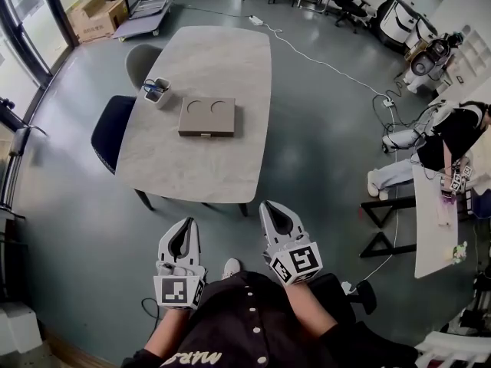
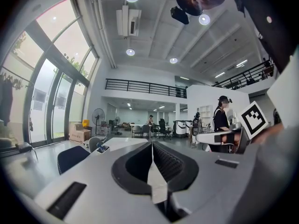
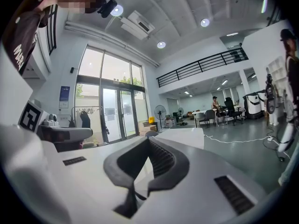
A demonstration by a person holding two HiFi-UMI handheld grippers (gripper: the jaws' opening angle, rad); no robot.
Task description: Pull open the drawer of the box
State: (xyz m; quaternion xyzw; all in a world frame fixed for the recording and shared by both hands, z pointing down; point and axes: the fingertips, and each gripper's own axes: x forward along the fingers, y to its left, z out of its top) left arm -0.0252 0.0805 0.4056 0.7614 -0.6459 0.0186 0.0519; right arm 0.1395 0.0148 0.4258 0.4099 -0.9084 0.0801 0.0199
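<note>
Nearest, just in front of the person's dark shirt [image 1: 245, 328], the left gripper [image 1: 186, 228] and right gripper [image 1: 275, 215] are held side by side above the grey floor [image 1: 69, 228], well short of the table [image 1: 192, 167]. In the left gripper view the ribbed fingers [image 2: 168, 164] are pressed together with nothing between them. The right gripper view shows the same: its fingers [image 3: 161, 160] meet, empty.

Farther on, the box [image 1: 207, 116] lies flat on the pale stone-look table, left of its middle. It is a low tan-brown square with two shallow round recesses in its top. The drawer [image 1: 205, 134] sits flush in its near face, closed, with a small pull at the centre. Just beyond the box's far left corner stands a small cup [image 1: 157, 93] holding blue items. A dark blue chair [image 1: 111, 133] and a grey chair [image 1: 142, 61] stand at the table's left edge.
</note>
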